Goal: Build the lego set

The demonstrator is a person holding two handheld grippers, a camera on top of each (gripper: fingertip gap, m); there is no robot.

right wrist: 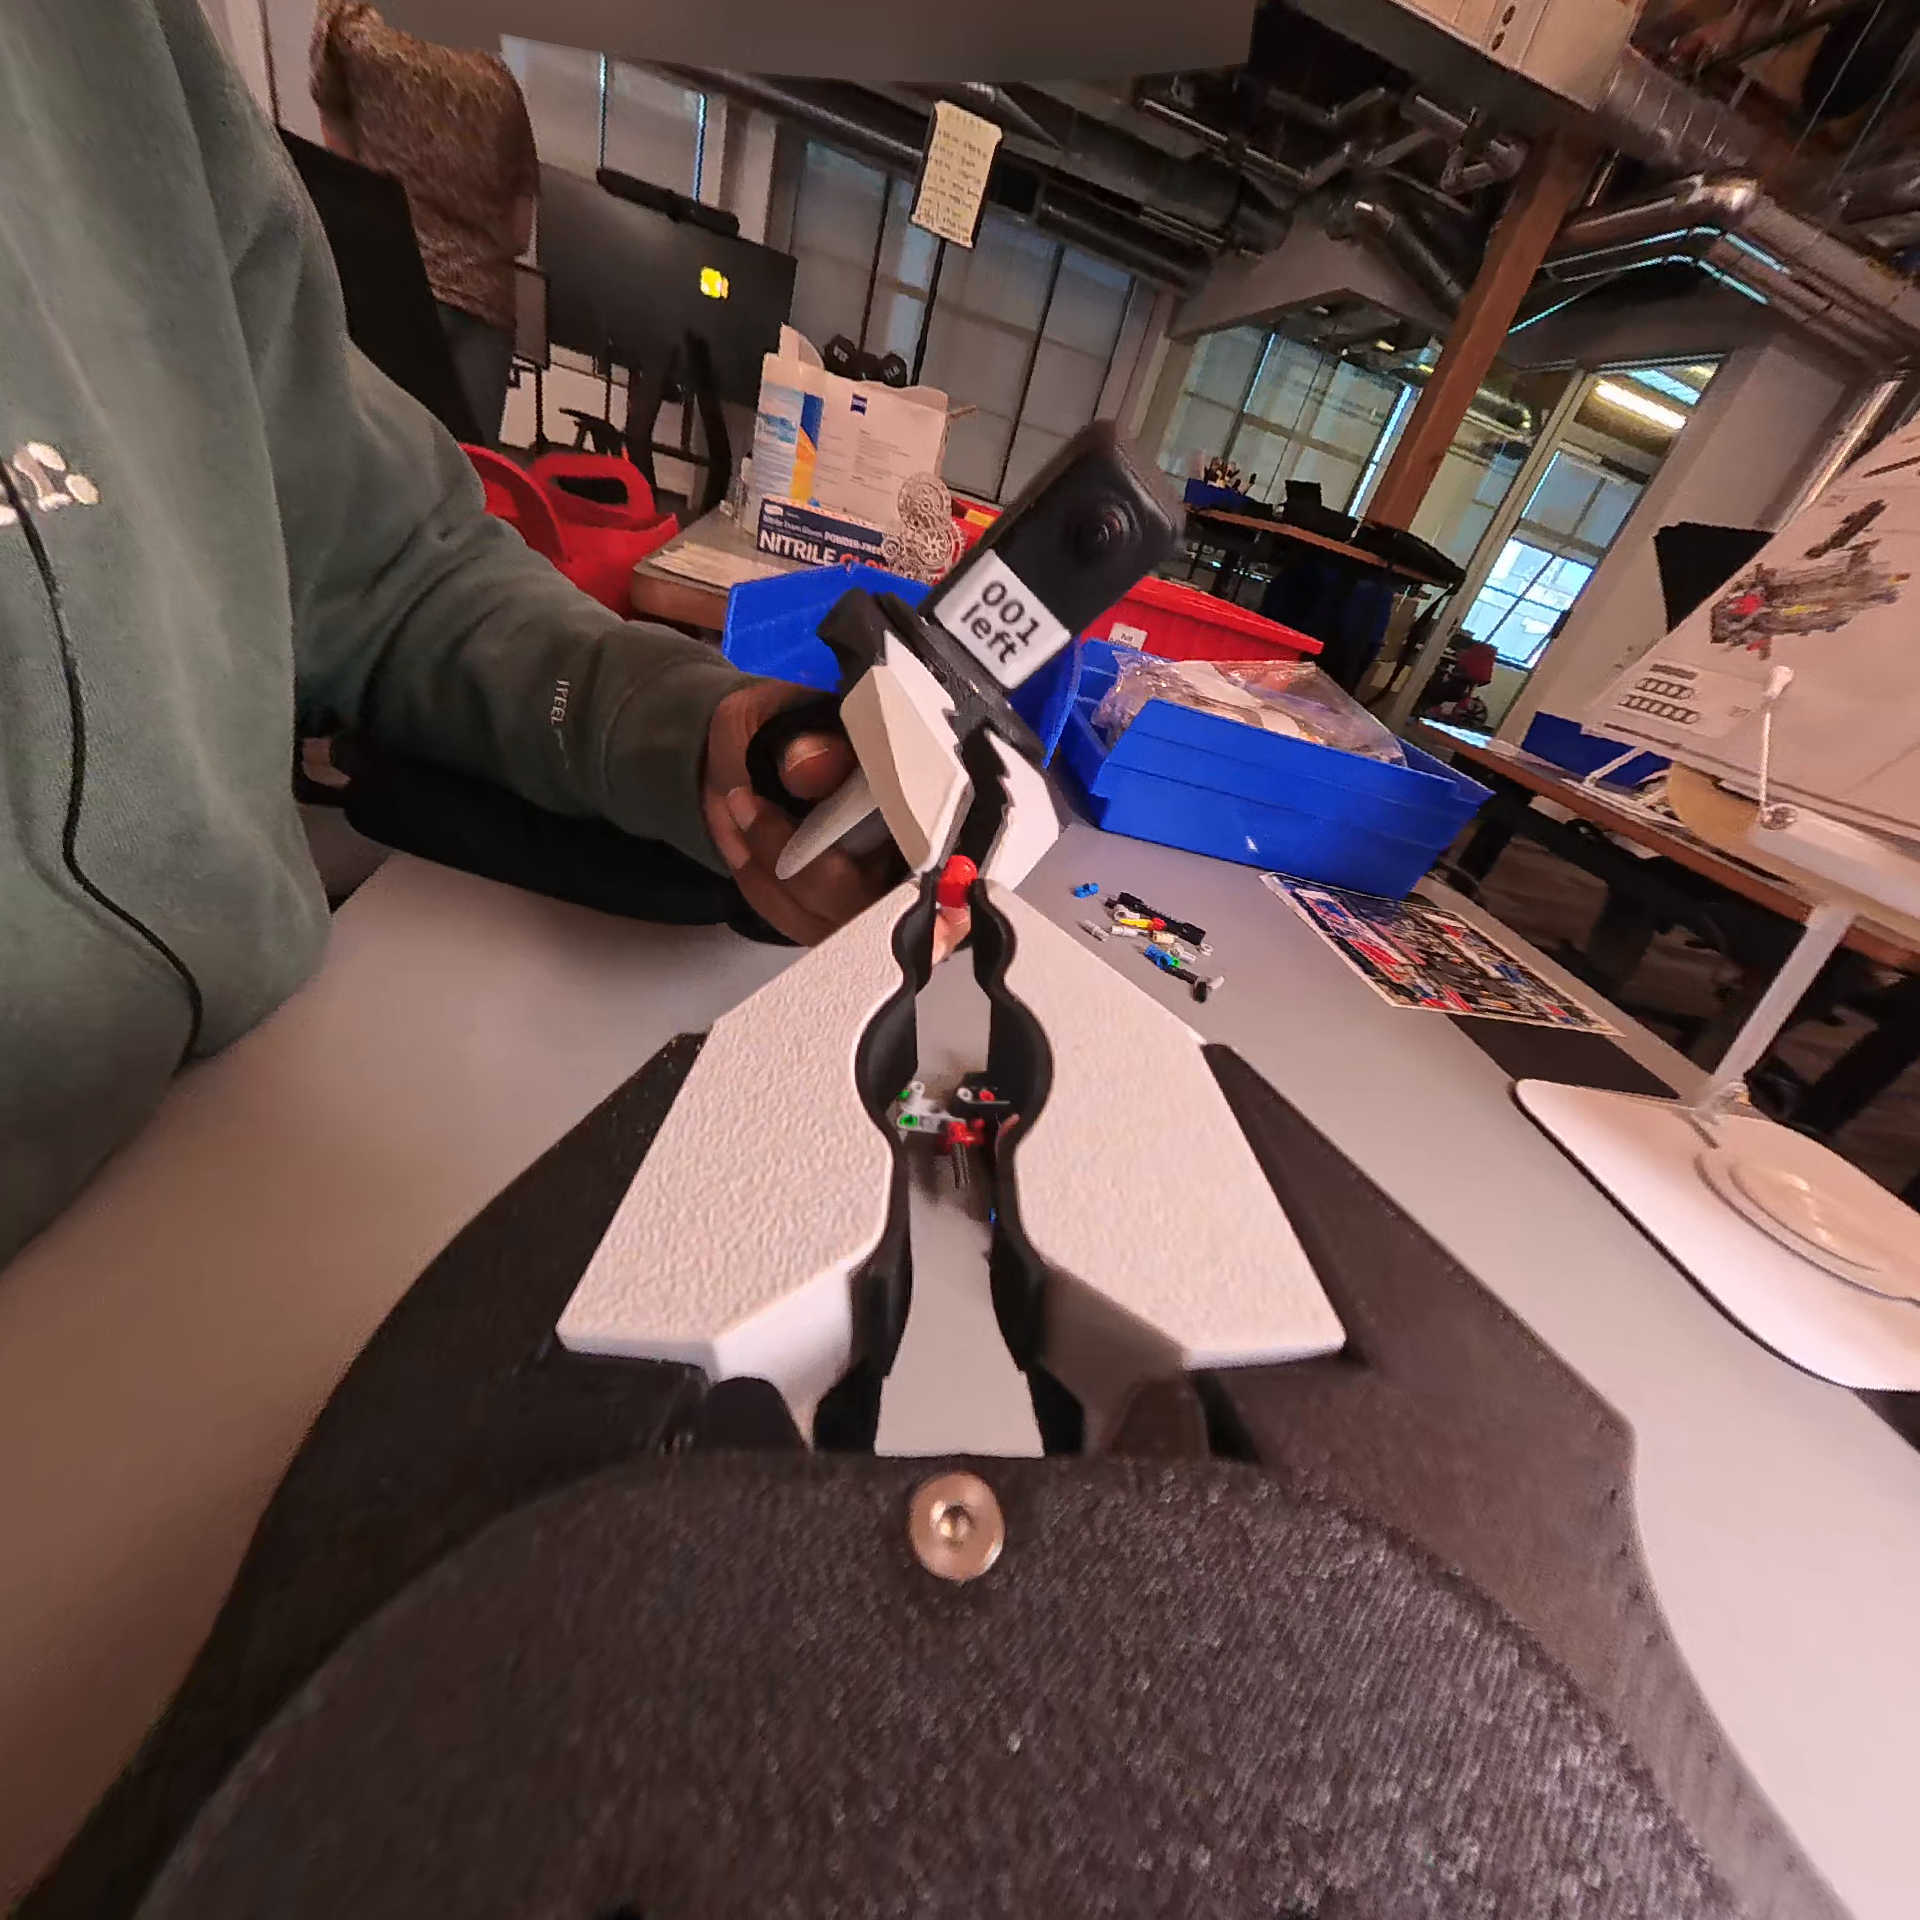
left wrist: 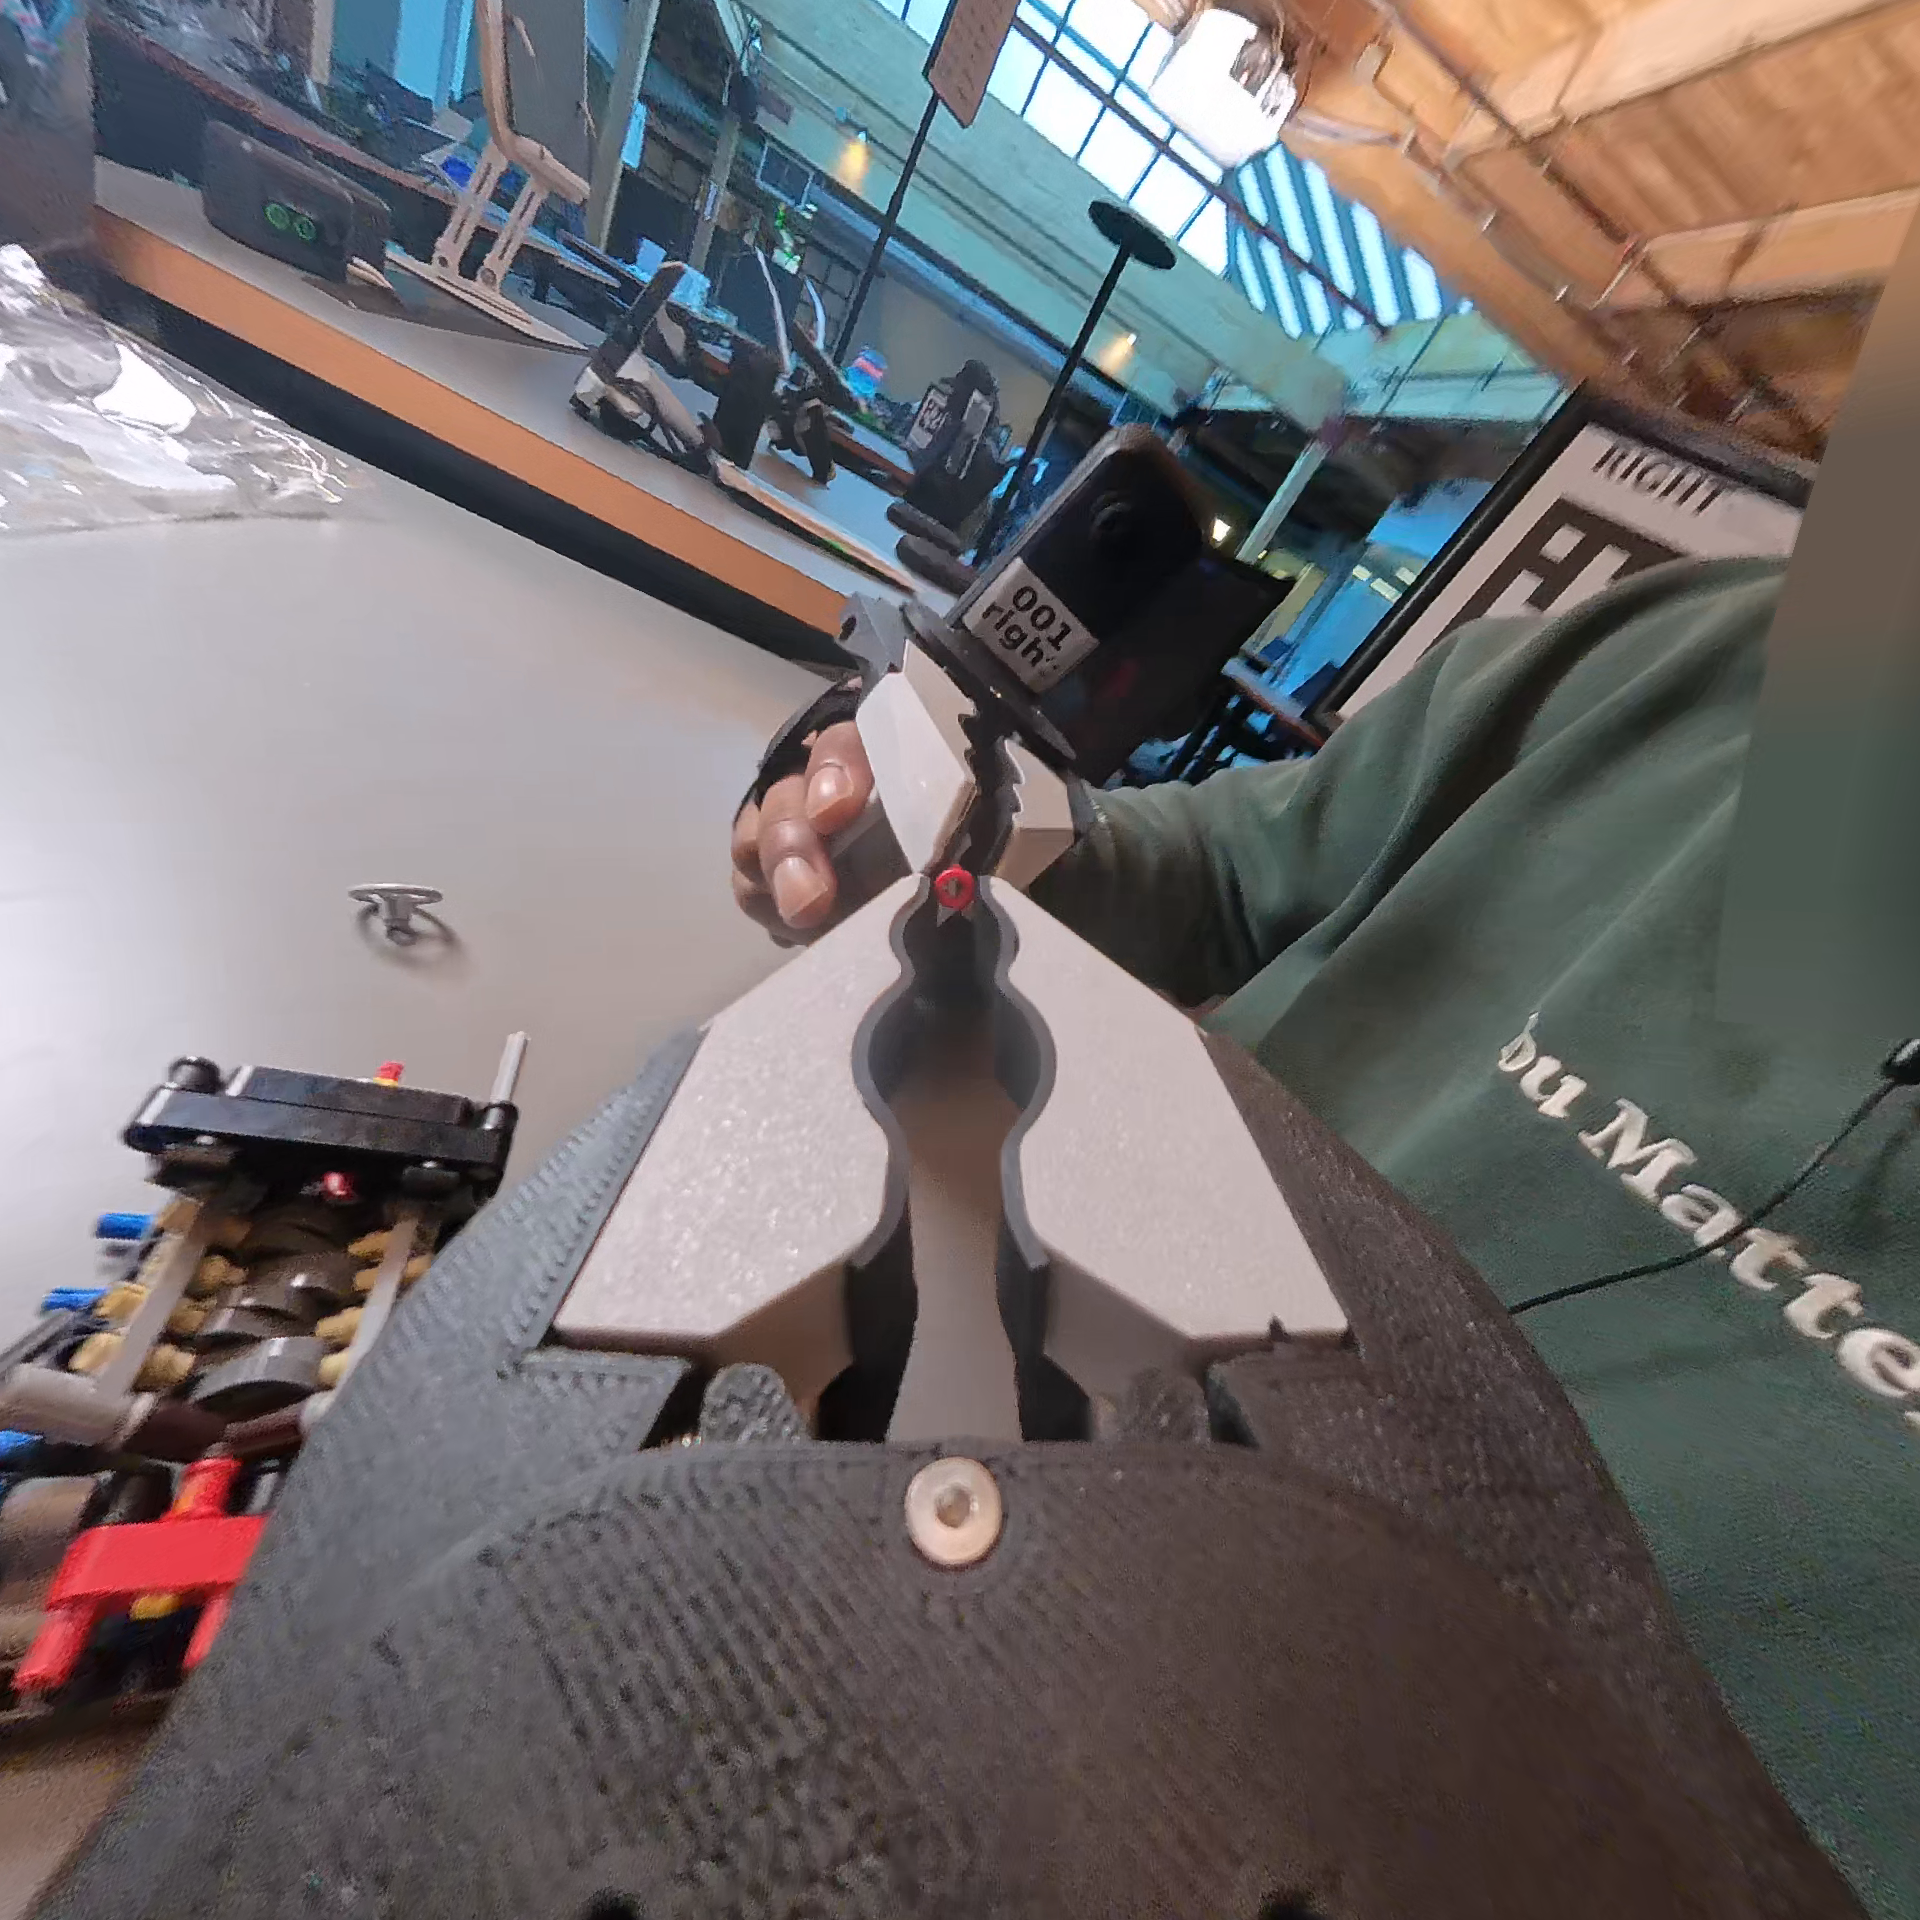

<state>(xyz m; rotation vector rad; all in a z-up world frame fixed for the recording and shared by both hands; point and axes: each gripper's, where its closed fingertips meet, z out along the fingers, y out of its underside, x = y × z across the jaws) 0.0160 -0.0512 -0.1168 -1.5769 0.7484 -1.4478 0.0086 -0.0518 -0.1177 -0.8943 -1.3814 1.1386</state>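
Red peg (left wrist: 951,889) between both tools' tips

Rough, matt printed plastic on the left gripper (left wrist: 951,902); a glossy red plastic piece (left wrist: 952,886) at its tip. Smooth matt grey table (left wrist: 312,727), crinkly clear plastic bag (left wrist: 114,416) upper left, soft green cloth sleeve (left wrist: 1455,790).

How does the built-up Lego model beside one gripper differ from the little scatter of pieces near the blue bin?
The Lego model is many parts locked into one block; the loose pieces lie separate. The model rises in layers, with a black beam on top; the loose pieces lie flat, none stacked. Both mix blue, black and grey, and both rest on grey tabletop.
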